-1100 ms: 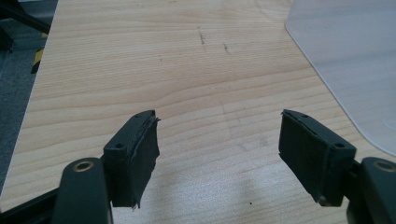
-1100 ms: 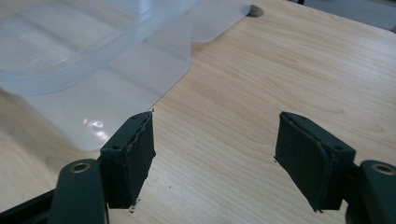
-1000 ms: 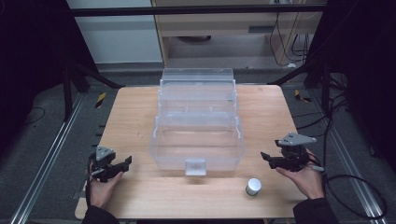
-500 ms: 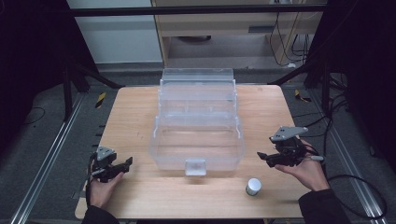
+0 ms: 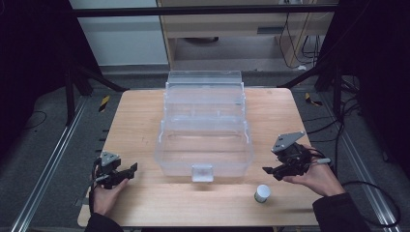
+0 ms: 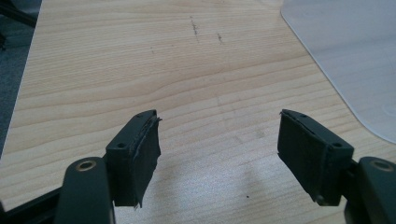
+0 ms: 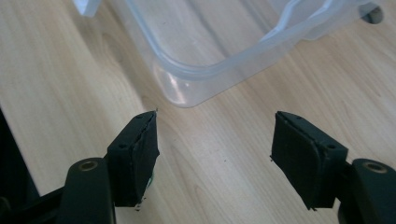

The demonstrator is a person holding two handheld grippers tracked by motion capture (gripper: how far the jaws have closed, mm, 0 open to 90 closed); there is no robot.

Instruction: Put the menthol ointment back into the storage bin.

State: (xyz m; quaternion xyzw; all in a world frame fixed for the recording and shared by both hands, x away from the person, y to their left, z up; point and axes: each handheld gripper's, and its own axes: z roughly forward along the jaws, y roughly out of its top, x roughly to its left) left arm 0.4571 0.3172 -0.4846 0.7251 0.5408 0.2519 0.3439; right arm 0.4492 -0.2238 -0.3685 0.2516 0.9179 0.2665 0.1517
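Observation:
A clear plastic tiered box (image 5: 205, 135) with its lid swung back stands mid-table. My left gripper (image 5: 130, 169) rests low on the table to the left of the box, pointing at it. Its jaws are open over bare wood (image 6: 217, 126), and the box's corner (image 6: 355, 60) lies ahead to the right. My right gripper (image 5: 268, 170) hovers to the right of the box's front corner. Its jaws have just been closing but stand open with nothing between them (image 7: 215, 126). The rounded corner of the box (image 7: 205, 70) lies just ahead. A small white cylinder (image 5: 261, 193) stands near the front edge.
The wooden table (image 5: 140, 116) has bare room on both sides of the box. Metal rails (image 5: 46, 169), dark frame legs and cables (image 5: 358, 145) surround the table on the floor.
My right gripper has risen a little and drifted left toward the box, and its jaws have narrowed. The left hand and the white cylinder have stayed put.

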